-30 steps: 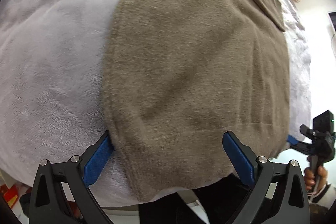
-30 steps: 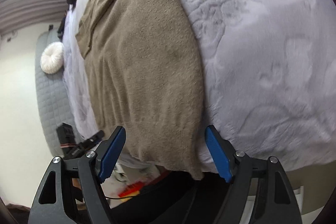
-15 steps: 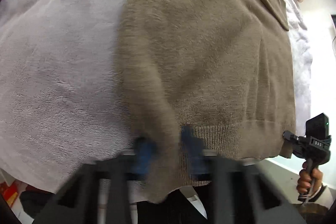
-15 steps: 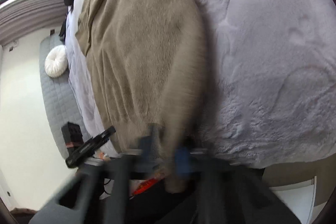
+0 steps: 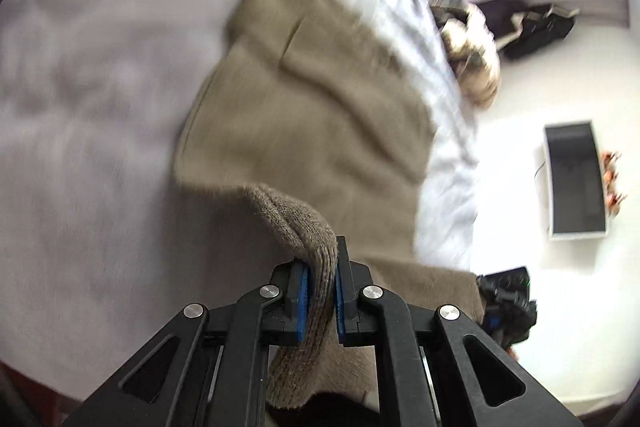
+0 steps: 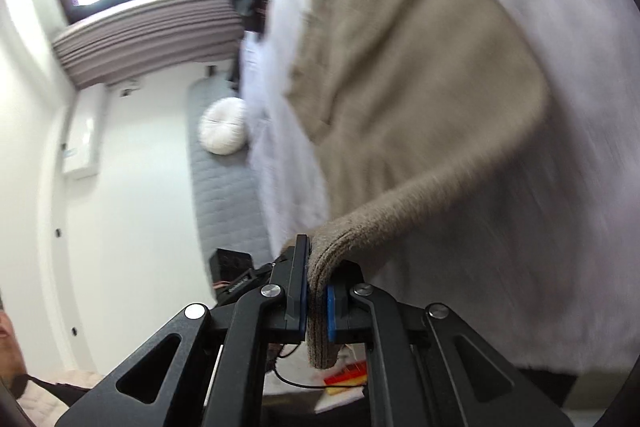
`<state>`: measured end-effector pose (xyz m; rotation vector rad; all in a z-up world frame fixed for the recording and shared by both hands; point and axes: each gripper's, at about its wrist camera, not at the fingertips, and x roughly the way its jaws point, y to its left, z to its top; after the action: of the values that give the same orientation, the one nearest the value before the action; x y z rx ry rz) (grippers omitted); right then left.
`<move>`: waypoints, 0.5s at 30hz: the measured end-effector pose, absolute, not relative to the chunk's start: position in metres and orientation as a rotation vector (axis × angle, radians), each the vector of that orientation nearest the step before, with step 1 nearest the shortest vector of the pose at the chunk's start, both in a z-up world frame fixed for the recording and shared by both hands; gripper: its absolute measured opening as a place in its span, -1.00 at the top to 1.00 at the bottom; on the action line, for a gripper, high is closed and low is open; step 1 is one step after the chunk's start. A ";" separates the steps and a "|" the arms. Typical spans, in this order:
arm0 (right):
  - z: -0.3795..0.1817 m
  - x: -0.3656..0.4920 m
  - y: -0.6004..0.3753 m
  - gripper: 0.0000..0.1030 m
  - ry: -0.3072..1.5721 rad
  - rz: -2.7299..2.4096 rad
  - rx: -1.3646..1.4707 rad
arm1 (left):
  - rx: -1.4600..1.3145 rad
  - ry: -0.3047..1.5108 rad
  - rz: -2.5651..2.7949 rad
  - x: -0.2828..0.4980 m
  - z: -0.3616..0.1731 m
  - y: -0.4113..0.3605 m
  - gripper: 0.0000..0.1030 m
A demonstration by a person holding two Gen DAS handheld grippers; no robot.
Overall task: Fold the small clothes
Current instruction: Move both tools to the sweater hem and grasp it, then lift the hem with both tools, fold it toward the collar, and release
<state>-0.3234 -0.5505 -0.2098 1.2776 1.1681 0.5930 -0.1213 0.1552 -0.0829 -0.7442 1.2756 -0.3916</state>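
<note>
A tan knitted sweater (image 5: 320, 107) lies on a pale plush blanket (image 5: 100, 107) over a bed. My left gripper (image 5: 321, 291) is shut on the sweater's ribbed hem at one lower corner and holds it lifted above the blanket. My right gripper (image 6: 316, 303) is shut on the ribbed hem at the other lower corner of the sweater (image 6: 420, 75), also lifted. The right gripper shows at the lower right of the left wrist view (image 5: 506, 301). The picture is blurred by motion.
The blanket (image 6: 560, 227) reaches the bed's near edge. A white round cushion (image 6: 223, 125) lies on a grey quilted mat on the floor. A dark box (image 5: 576, 179) stands on the white floor. Other clothes (image 5: 472, 67) are piled at the bed's far end.
Both grippers went from open around the sweater's bottom hem to shut on it. They have lifted the hem corners off the blanket and tilted up, bringing the far room into view.
</note>
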 end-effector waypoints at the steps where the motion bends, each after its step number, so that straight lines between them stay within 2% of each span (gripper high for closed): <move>1: -0.202 -0.309 -0.553 0.86 1.139 0.617 1.273 | -0.754 1.231 -0.390 -0.107 -0.069 0.154 0.78; 9: -0.165 -0.192 -0.582 0.86 1.013 0.699 1.221 | -0.702 1.049 -0.393 -0.007 -0.009 0.131 0.78; 13: -0.179 -0.146 -0.602 0.86 1.012 0.638 1.221 | -0.656 1.054 -0.367 0.050 -0.024 0.120 0.78; 15: -0.205 -0.119 -0.606 0.86 1.024 0.570 1.240 | -0.630 1.081 -0.353 0.079 -0.044 0.117 0.78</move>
<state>-0.1192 -0.6058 -0.2048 1.2397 1.0242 0.5697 0.0794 0.1168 -0.0445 -0.6302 1.0813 -0.3529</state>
